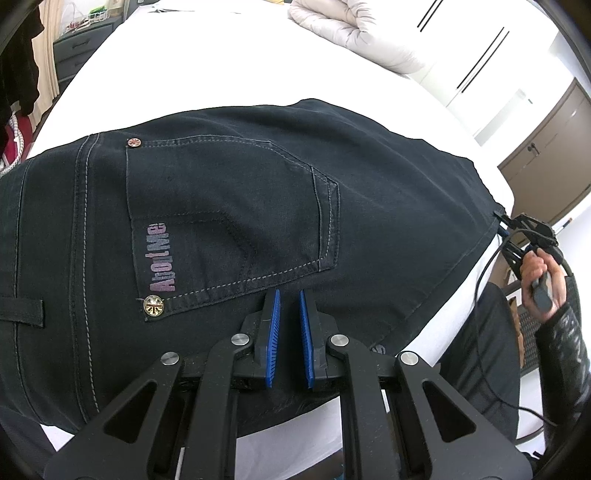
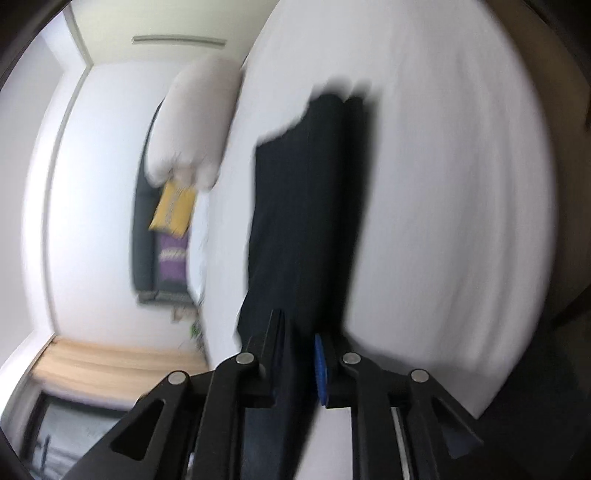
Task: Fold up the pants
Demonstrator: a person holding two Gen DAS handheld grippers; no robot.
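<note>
Dark jeans (image 1: 258, 184) lie flat on a white bed (image 1: 221, 66), back side up, with a lettered back pocket (image 1: 229, 221) showing. My left gripper (image 1: 289, 293) points down at the waist area near the pocket; its blue pads stand a narrow slit apart, and no fabric is lifted between them. At the right edge a person's hand (image 1: 539, 273) holds my right gripper (image 1: 501, 223) at the corner of the jeans. The blurred right wrist view shows the jeans (image 2: 306, 184) running from the bed into my right gripper (image 2: 297, 325), dark cloth filling the gap between its fingers.
A puffy pale duvet (image 1: 351, 26) is bunched at the far end of the bed. A dark dresser (image 1: 74, 55) stands beyond the left side, a brown cabinet (image 1: 546, 147) at the right. A black cable (image 1: 484, 273) hangs by the bed's edge. Yellow (image 2: 173, 206) and purple cushions sit beside the bed (image 2: 443, 184).
</note>
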